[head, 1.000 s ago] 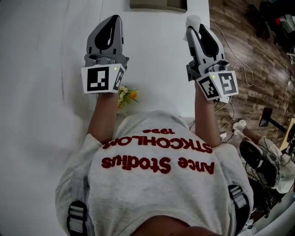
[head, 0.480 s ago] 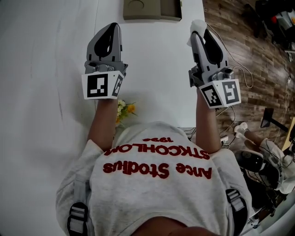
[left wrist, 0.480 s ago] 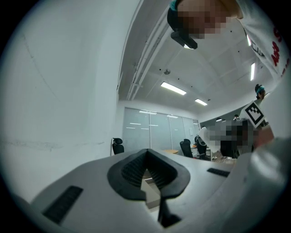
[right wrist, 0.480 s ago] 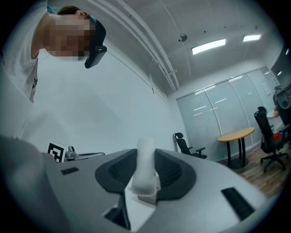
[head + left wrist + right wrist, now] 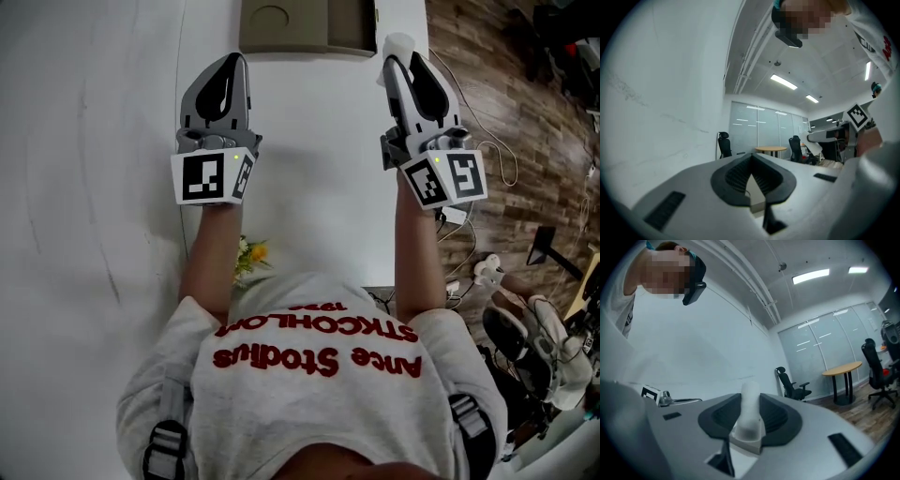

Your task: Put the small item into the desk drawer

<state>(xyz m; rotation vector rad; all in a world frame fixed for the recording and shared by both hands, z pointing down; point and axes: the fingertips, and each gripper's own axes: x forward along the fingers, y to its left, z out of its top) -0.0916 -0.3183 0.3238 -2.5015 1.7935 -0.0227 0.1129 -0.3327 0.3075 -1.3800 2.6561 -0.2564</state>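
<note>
step in hand: carrying. a person leans over the white desk (image 5: 319, 178), with the small white item (image 5: 397, 43) pinched in the right gripper (image 5: 403, 62) near the desk's far right corner.
right jaws: closed on the item, which stands up between the pads.
left jaws: the left gripper (image 5: 228, 64) has its jaws brought together, with nothing between them.
next move: by this reading, locate and open the drawer with the free left gripper, then lower the item in.
drawer: not plainly shown. the tan tray (image 5: 300, 26) at the far edge may be it, hard to say.
around: a sprig of flowers (image 5: 251, 255) lies by the left arm, and wooden floor (image 5: 534, 94) runs beside the desk.
in the way: nothing lies on the desk between the grippers and the tray.
</note>
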